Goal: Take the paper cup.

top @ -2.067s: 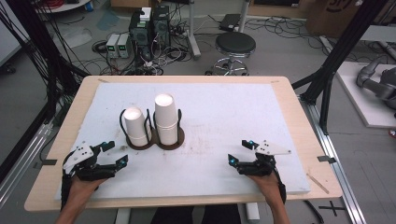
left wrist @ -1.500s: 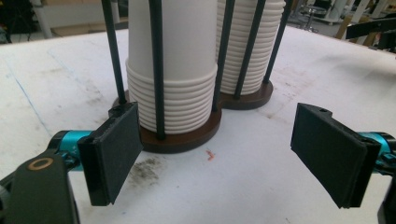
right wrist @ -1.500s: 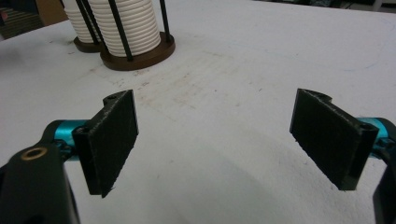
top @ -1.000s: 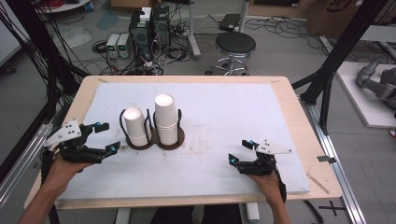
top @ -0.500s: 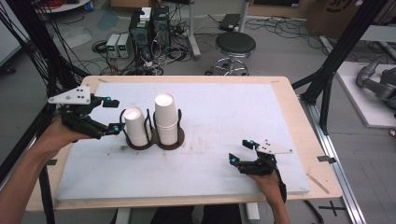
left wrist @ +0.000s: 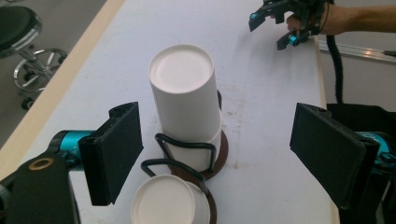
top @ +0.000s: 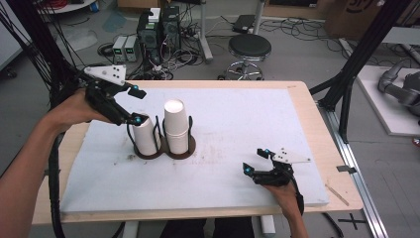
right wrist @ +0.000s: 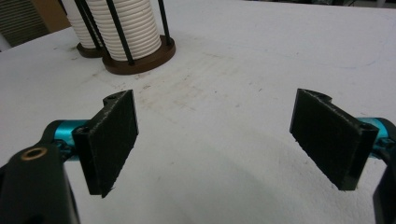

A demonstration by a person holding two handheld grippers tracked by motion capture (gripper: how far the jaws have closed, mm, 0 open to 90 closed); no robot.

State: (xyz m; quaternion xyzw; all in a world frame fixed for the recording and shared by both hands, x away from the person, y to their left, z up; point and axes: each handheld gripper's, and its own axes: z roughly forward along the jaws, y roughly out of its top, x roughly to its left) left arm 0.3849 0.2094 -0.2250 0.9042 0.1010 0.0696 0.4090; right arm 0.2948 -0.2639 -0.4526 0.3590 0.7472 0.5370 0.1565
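Two stacks of upside-down white paper cups stand in a brown double holder [top: 190,148] with black wire loops, left of the board's middle: a short stack [top: 145,138] and a taller stack [top: 177,125]. My left gripper [top: 138,105] hovers open just above the short stack, coming in from the left. Along its jaws, the tall stack [left wrist: 184,93] stands ahead between the open pads and the short stack [left wrist: 163,201] lies below them; nothing is gripped. My right gripper [top: 255,161] rests open near the front right, empty [right wrist: 215,140], with the cup stacks [right wrist: 123,28] far ahead.
A white foam board [top: 247,114] covers the wooden table [top: 317,124]. Black frame posts [top: 361,54] rise at both sides. A stool [top: 249,49] and computer boxes [top: 158,25] sit on the floor beyond the far edge. The right gripper [left wrist: 280,21] shows far off in the left gripper view.
My left hand has risen from the table's front left and moved in toward the cup stacks, ending over the short stack. The right gripper has stayed put.
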